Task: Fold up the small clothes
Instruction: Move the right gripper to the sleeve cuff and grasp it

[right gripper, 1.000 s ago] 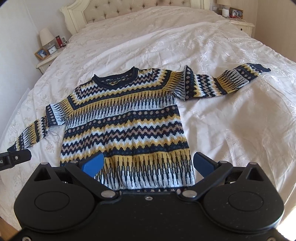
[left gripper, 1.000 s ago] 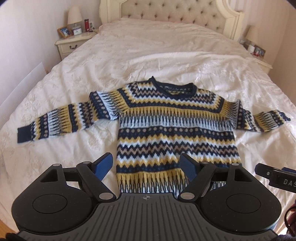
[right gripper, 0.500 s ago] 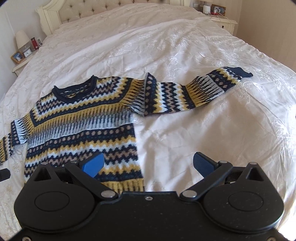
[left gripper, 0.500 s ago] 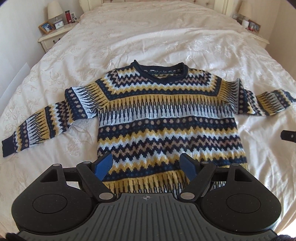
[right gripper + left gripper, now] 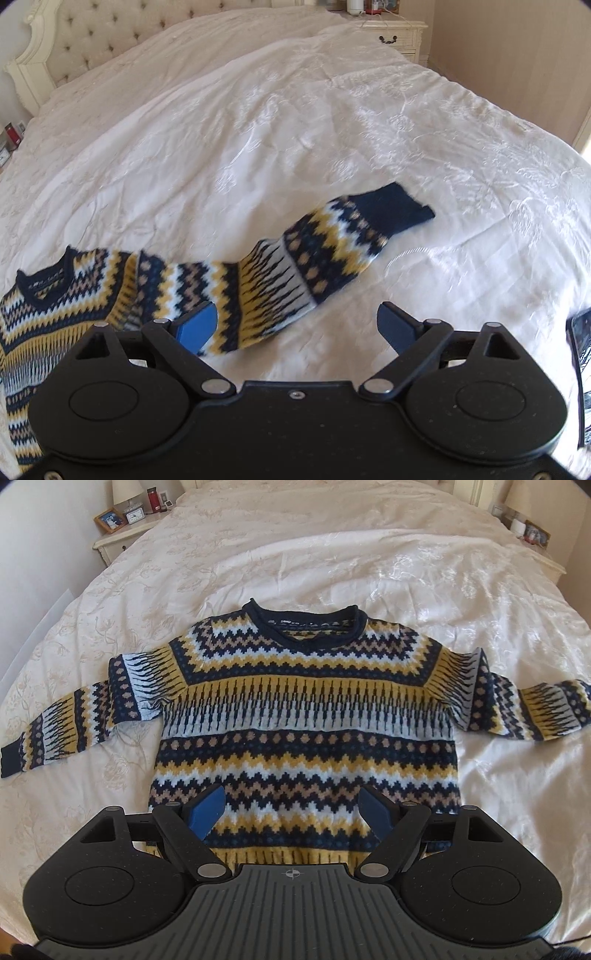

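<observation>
A small knitted sweater in navy, yellow, white and tan zigzag bands lies flat on the bed, front up, both sleeves spread sideways. My left gripper hovers open above its lower hem with nothing between the blue pads. In the right wrist view the sweater's right sleeve stretches out to a navy cuff. My right gripper stands open just short of that sleeve, its left pad over the sleeve's lower edge and its right pad over bare bedding.
The white embroidered bedspread covers the whole bed. A nightstand with a lamp, clock and photo frame stands far left. Another nightstand sits far right. A tufted headboard closes the far end. A dark striped object shows at the right edge.
The left gripper has moved forward and lower over the sweater's body. The right gripper has swung to the right, from the hem to the right sleeve. Both stay open.
</observation>
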A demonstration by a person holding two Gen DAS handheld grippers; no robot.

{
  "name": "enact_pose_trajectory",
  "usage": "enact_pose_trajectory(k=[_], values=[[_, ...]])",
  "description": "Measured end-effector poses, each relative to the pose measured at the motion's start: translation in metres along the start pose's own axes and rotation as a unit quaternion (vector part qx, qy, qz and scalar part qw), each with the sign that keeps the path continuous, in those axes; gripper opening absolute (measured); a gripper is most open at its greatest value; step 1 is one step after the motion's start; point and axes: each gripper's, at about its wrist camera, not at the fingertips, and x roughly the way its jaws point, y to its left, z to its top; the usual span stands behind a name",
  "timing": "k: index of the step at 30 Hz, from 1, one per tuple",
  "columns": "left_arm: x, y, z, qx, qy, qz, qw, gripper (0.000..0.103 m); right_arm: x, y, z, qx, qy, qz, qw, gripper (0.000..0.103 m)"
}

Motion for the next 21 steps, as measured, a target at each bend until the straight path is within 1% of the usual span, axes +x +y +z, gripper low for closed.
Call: enact_pose_trajectory(k=[2,4,6,11,14,15,16,17,18,19,21], values=[[0.001,-0.009,0.004,0.002,0.001,0.004,1.0,0.078,0.012,-0.016,0.015,0.016,0.0,-0.005,1.0,0.09],[0.002,-0.016,0.008,0.005,0.001,0.007,1.0,0.078,0.028,-0.036,0.028,0.04,0.008,-0.007,0.999,0.082],[0.002,-0.023,0.011,0.01,0.0,0.011,0.9999,0.078,0.045,-0.052,0.036,0.069,0.019,-0.003,0.997,0.081],[0.004,-0.03,0.015,0.012,0.003,0.026,0.9996,0.078,0.077,-0.075,0.04,0.124,0.045,0.021,0.991,0.073],[0.007,-0.029,0.017,0.009,0.008,0.033,0.9994,0.078,0.086,-0.08,0.037,0.139,0.04,0.031,0.989,0.069],[0.008,-0.029,0.017,0.009,0.009,0.034,0.9993,0.078,0.087,-0.079,0.036,0.138,0.033,0.031,0.989,0.063],[0.009,-0.029,0.017,0.009,0.009,0.035,0.9993,0.078,0.088,-0.079,0.036,0.135,0.028,0.03,0.99,0.053],[0.009,-0.029,0.016,0.01,0.01,0.036,0.9992,0.078,0.088,-0.078,0.036,0.132,0.022,0.029,0.991,0.046],[0.01,-0.028,0.016,0.011,0.011,0.036,0.9992,0.078,0.089,-0.078,0.037,0.132,0.017,0.031,0.991,0.029],[0.011,-0.027,0.016,0.012,0.012,0.036,0.9992,0.078,0.088,-0.078,0.037,0.134,0.014,0.035,0.99,0.018],[0.013,-0.024,0.014,0.012,0.011,0.033,0.9993,0.078,0.083,-0.077,0.038,0.143,0.002,0.038,0.989,0.014]])
